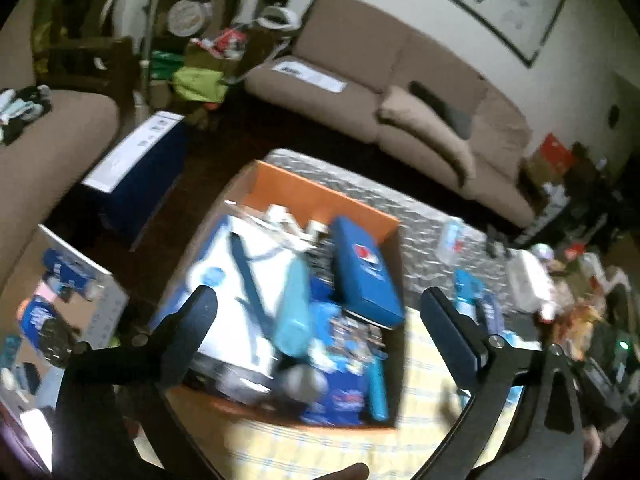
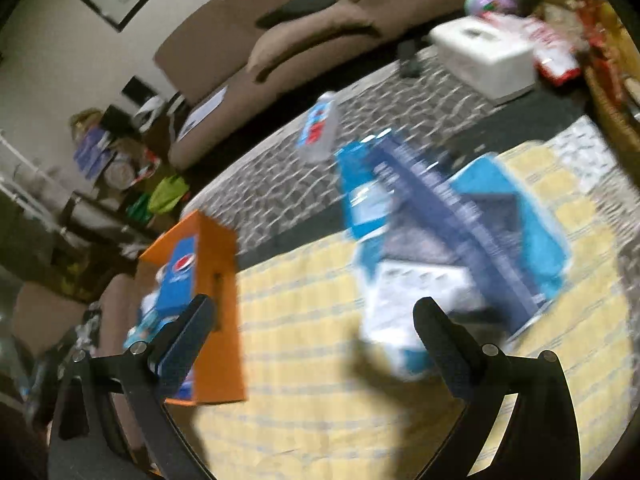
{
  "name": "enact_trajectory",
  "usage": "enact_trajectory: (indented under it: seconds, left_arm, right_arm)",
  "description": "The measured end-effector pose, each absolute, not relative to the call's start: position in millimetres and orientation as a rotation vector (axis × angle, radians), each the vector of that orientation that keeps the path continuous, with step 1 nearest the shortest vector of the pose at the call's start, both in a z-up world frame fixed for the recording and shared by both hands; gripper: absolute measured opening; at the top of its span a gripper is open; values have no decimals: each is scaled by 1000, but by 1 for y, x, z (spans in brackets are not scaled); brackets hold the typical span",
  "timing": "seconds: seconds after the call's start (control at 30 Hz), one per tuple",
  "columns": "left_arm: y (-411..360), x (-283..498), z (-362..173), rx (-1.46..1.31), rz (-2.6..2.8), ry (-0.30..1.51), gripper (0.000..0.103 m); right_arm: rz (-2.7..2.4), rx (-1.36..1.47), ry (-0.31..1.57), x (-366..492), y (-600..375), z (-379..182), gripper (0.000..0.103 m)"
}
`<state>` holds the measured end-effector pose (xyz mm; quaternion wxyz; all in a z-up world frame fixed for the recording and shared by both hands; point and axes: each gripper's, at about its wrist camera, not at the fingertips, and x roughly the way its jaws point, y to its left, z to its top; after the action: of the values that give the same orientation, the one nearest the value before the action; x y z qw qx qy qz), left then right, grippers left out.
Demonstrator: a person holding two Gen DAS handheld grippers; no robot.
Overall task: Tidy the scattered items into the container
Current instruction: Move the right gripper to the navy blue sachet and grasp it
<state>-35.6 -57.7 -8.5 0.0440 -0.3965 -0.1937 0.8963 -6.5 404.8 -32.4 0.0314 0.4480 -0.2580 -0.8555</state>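
An orange box (image 1: 320,196) sits on the table, packed with blue and white packages, a flat blue Pepsi case (image 1: 366,272) and a light blue bottle (image 1: 294,304). My left gripper (image 1: 316,312) hangs above the box, jaws wide open, nothing between them. In the right wrist view the same orange box (image 2: 218,300) stands at the left. My right gripper (image 2: 314,320) is open and empty over the yellow checked cloth (image 2: 304,320). Just beyond it lie a blue-and-white carton stack (image 2: 440,248) and, farther off, a clear bottle with a blue-red label (image 2: 318,128).
A white box (image 2: 484,54) and red snack bags (image 2: 552,52) sit at the table's far right. The grey patterned tablecloth (image 1: 360,184) covers the far part. A brown sofa (image 1: 400,92) stands behind the table. A blue-white carton (image 1: 136,168) stands on the floor at left.
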Motion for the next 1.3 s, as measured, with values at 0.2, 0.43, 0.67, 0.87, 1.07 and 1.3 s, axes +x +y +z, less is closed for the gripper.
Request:
enact_trajectory:
  seconds: [0.2,0.43,0.67,0.87,1.07,1.3]
  left_arm:
    - [-17,-29,-15,-1246,2668,-454,101]
    - [9,-30,-23,-1304,2616,-399,101]
    - [27,-32,-30,-1330,2599,-356,101]
    - [36,-33,-35,-1353,2577,-347,101]
    - [36,-31,-30,-1329,2600,-331,101]
    - [39,-28,-31,-1334,2602,-308,101]
  right_arm:
    - [-2833,1434,-653,-3,453,-41,101]
    - [-2864,1688,-124,-36,461,-110,98]
    - [-2752,1779,-106,-49,471,-166,84]
    - [-2725,1781,-184,-49,471,-170,59]
    - [-2423,1812,-267,-39,430,-152,18]
    - [-2382,1636,-197,-19,375,-96,14]
